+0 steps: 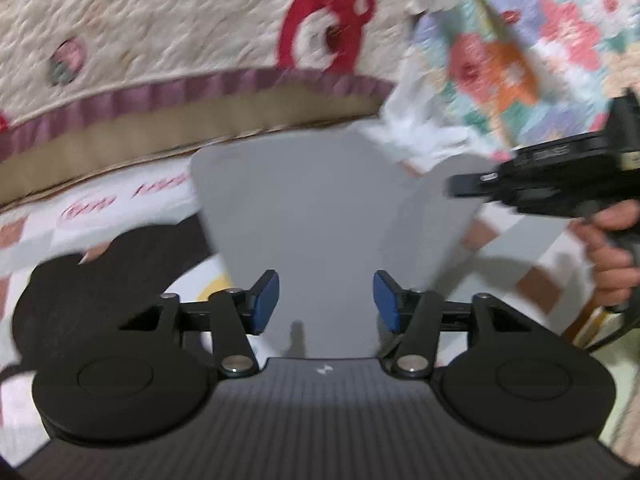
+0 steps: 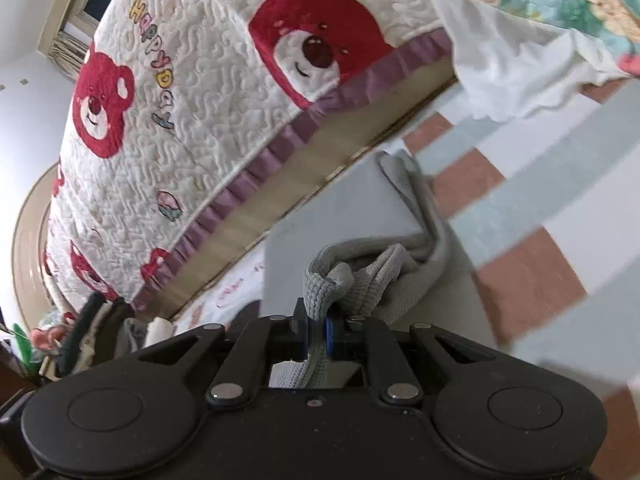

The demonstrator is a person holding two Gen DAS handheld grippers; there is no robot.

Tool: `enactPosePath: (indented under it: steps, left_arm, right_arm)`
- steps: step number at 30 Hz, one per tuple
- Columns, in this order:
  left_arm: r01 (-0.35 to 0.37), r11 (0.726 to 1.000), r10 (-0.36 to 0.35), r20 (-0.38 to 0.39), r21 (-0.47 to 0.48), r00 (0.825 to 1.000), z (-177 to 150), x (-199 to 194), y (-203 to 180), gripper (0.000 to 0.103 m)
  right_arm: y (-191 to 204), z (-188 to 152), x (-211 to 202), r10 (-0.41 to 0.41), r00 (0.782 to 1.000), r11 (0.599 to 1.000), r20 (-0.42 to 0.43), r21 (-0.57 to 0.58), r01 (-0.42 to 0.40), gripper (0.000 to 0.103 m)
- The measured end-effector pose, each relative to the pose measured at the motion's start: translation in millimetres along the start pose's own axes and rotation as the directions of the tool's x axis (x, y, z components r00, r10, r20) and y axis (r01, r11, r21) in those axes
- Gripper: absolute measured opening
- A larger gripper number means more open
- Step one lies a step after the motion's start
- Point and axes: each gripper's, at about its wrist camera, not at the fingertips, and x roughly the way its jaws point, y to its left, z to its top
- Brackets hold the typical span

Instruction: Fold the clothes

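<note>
We see a plain grey knit garment [image 1: 304, 216] lying on the checked pink, grey and white bedspread [image 2: 532, 208], just in front of the cream quilted bed cover with red bear faces and a purple ruffled hem [image 2: 208, 92]. The garment's long axis runs from the grippers away toward that bear cover, its far edge close under the ruffle. In the left wrist view it looks narrower near us and broader at the far end, though blur makes its outline uncertain.

Our right gripper [image 2: 317, 334] has its jaws clamped on a bunched ribbed edge of the grey garment, the near end, farthest from the bear cover. Our left gripper [image 1: 326, 300] hovers over the garment's near part with its blue pads [image 1: 266, 300] apart and nothing between them. A crumpled white cloth [image 2: 516, 76] lies right of the bear cover, beside a floral patchwork quilt [image 1: 532, 44].
</note>
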Motion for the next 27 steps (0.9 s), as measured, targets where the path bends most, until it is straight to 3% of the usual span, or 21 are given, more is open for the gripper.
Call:
enactPosePath:
  steps: [4, 10, 13, 14, 15, 16, 18, 24, 26, 27]
  left_arm:
    - [0.104, 0.992, -0.101, -0.035, 0.074, 0.994, 7.3, 19.0, -18.7, 0.056]
    - [0.067, 0.982, -0.048, -0.112, 0.175, 0.993, -8.8, 52.2, -52.6, 0.056]
    - [0.014, 0.969, 0.026, -0.155, 0.247, 0.988, -12.6, 68.3, -61.0, 0.056]
    - [-0.003, 0.963, 0.049, -0.166, 0.27, 0.985, -13.3, 72.7, -62.9, 0.054]
    - [-0.016, 0.957, 0.068, -0.169, 0.291, 0.983, -12.3, 74.1, -62.1, 0.024]
    - [-0.029, 0.95, 0.087, -0.173, 0.312, 0.981, -11.3, 75.5, -61.2, 0.01]
    - [-0.037, 0.951, 0.095, -0.176, 0.306, 0.98, -5.2, 77.2, -56.6, 0.009]
    - [-0.034, 0.965, 0.081, -0.171, 0.26, 0.982, 3.9, 79.2, -42.5, 0.009]
    - [-0.029, 0.968, 0.072, -0.169, 0.248, 0.983, 1.9, 78.5, -39.7, 0.009]
    - [-0.027, 0.969, 0.069, -0.168, 0.244, 0.983, 0.6, 78.2, -39.2, 0.009]
  right_arm:
    - [-4.3, 2.6, -2.8, 0.041, 0.999, 0.999, -0.017, 0.035, -0.04, 0.01]
    - [-14.6, 0.8, -5.0, 0.06, 0.998, 0.997, -0.018, 0.046, -0.059, 0.01]
    - [-17.3, 1.8, -4.6, 0.075, 0.997, 0.996, -0.018, 0.057, -0.074, 0.01]
    - [-18.2, 1.9, -4.2, 0.082, 0.997, 0.995, -0.017, 0.056, -0.081, 0.01]
    - [-19.4, 2.5, -3.9, 0.086, 0.996, 0.995, -0.013, 0.046, -0.085, 0.01]
    - [-20.2, 2.5, -4.1, 0.08, 0.997, 0.996, -0.011, 0.028, -0.08, 0.01]
    - [-23.8, 1.7, -4.1, 0.048, 0.999, 0.999, -0.01, 0.013, -0.047, 0.01]
    - [-40.9, -2.1, -3.8, 0.06, 0.998, 0.982, -0.015, 0.178, -0.056, 0.015]
    - [-41.4, -7.3, -3.9, 0.054, 0.998, 0.978, -0.026, 0.202, -0.048, 0.02]
    - [-43.0, -10.4, -2.8, 0.055, 0.998, 0.973, -0.035, 0.227, -0.046, 0.029]
